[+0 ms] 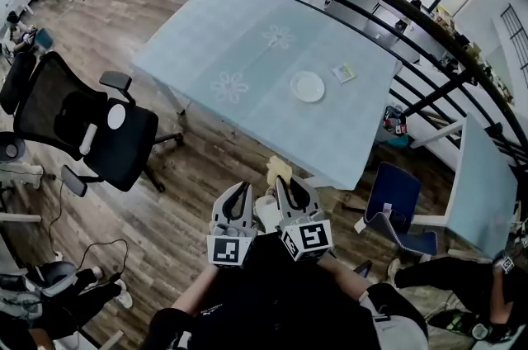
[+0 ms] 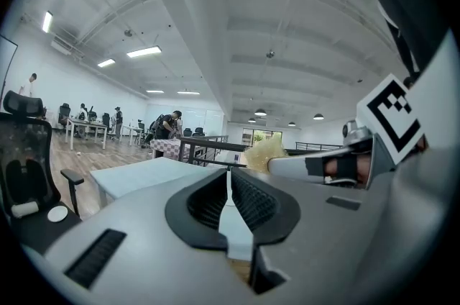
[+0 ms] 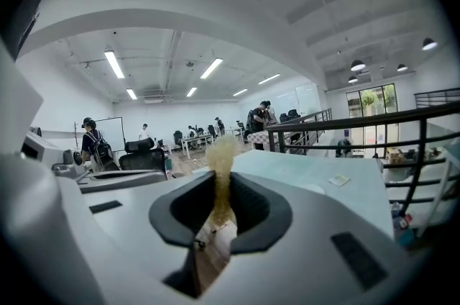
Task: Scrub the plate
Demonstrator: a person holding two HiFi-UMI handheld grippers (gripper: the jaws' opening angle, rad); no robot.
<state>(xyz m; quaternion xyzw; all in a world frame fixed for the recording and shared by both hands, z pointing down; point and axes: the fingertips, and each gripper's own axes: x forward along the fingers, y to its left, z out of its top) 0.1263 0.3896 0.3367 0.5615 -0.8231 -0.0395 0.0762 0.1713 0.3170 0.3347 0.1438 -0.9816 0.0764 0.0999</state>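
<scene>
the head view looks steeply down, the desk well ahead; both gripper views face level across the room, and all three share that desk

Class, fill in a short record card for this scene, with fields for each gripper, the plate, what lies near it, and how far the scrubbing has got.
Left: left gripper shut, nothing between its jaws
Right: right gripper shut on a yellowish sponge
Plate: white plate lying flat on the pale blue table, nothing touching it
Near plate: small square item, apart from it
Position: both grippers held close to the person's body, short of the table edge
Scrubbing: not yet begun
</scene>
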